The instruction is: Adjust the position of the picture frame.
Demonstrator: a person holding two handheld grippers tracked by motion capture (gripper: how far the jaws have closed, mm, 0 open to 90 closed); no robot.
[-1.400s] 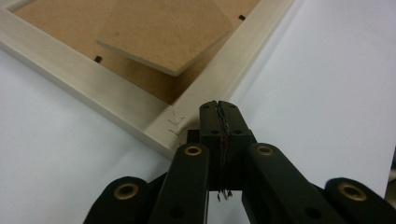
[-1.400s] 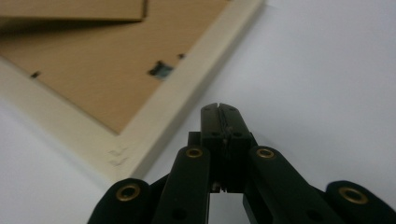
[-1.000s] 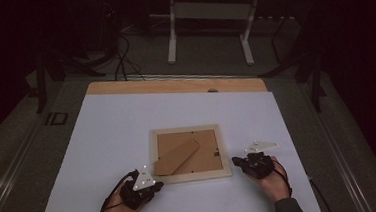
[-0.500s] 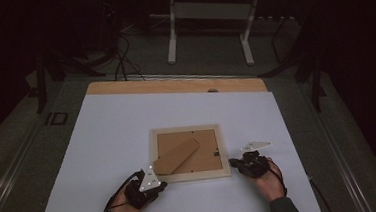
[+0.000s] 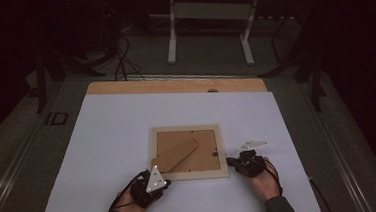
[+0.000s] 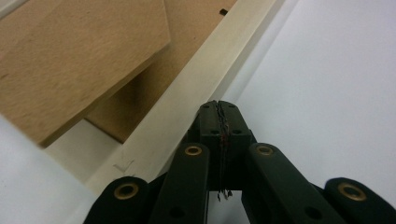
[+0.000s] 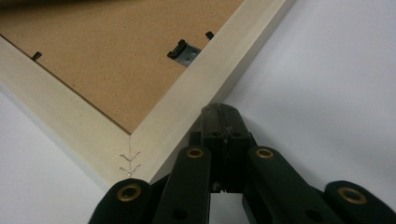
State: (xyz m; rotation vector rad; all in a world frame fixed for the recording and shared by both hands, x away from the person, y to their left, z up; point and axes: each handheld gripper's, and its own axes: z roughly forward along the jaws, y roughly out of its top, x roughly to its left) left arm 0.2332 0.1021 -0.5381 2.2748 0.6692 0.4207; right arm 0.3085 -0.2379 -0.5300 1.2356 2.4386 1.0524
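A pale wooden picture frame [image 5: 189, 175] lies face down on the white sheet, its brown backing board up. A loose brown stand flap [image 5: 176, 155] rests slanted across the backing. My left gripper [image 5: 157, 182] is shut, its tip [image 6: 218, 108] against the frame's near edge [image 6: 187, 102] at the left corner. My right gripper [image 5: 232, 163] is also shut, its tip [image 7: 219, 112] touching the frame's outer rail [image 7: 187, 98] near the right corner. A small metal clip [image 7: 183, 50] sits on the backing. Nothing is held between either pair of jaws.
The white sheet [image 5: 108, 141] covers a wooden table [image 5: 124, 87]. Beyond the table stand white desk legs [image 5: 172, 37] and cables on a dark floor. The person's hands [image 5: 264, 183] come in at the near edge.
The left gripper moved right toward the frame's near left corner. The right gripper shifted slightly left to the frame's right edge.
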